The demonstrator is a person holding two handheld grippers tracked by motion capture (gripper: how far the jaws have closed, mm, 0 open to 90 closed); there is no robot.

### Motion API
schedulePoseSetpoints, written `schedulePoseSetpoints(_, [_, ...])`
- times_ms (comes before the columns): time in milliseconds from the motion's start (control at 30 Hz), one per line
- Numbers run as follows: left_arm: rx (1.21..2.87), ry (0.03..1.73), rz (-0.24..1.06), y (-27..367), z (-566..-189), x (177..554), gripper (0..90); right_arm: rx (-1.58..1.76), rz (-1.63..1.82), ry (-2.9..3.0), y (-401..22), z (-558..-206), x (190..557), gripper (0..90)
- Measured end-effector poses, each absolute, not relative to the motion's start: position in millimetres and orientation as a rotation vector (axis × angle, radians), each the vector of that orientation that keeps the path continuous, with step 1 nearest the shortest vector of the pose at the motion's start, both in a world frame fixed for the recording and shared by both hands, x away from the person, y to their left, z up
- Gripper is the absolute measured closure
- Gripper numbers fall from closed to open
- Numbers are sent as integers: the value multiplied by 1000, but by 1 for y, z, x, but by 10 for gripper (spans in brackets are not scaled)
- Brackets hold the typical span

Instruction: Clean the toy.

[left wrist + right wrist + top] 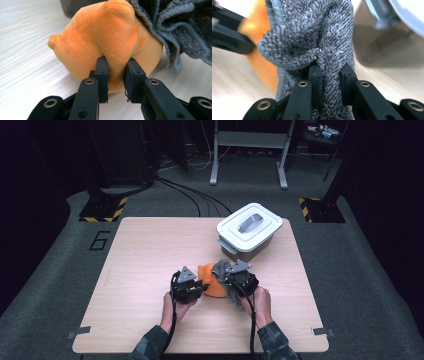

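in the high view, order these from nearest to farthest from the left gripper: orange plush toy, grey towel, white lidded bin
1. Orange plush toy: pinched in the left gripper, just to its right.
2. Grey towel: draped on the toy's right side, held by the right gripper.
3. White lidded bin: farther back and to the right, near the table's far edge.

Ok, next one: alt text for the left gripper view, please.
The left hand-held gripper pinches a fold of an orange plush toy lying on a pale wooden table. A grey terry cloth drapes over the toy's upper right.
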State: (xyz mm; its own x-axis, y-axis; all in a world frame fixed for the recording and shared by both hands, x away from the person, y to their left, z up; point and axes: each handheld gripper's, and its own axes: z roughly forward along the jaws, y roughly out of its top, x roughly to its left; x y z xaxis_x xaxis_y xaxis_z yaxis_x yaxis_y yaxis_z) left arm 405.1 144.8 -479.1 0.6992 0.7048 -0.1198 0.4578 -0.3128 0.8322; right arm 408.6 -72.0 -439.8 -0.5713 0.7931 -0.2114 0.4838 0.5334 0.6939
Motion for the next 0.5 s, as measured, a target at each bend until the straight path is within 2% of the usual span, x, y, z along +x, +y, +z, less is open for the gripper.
schedulePoseSetpoints(367, [1994,890,364,146,-481,404,731,1154,765,2242,-92,-463,421,759])
schedulePoseSetpoints(467, [2043,868,429,142,-477,402,590,1179,789,2239,-95,-468,422,759])
schedulePoseSetpoints(500, [2066,864,460,139,-475,401,495,1192,796,2232,-95,-468,421,759])
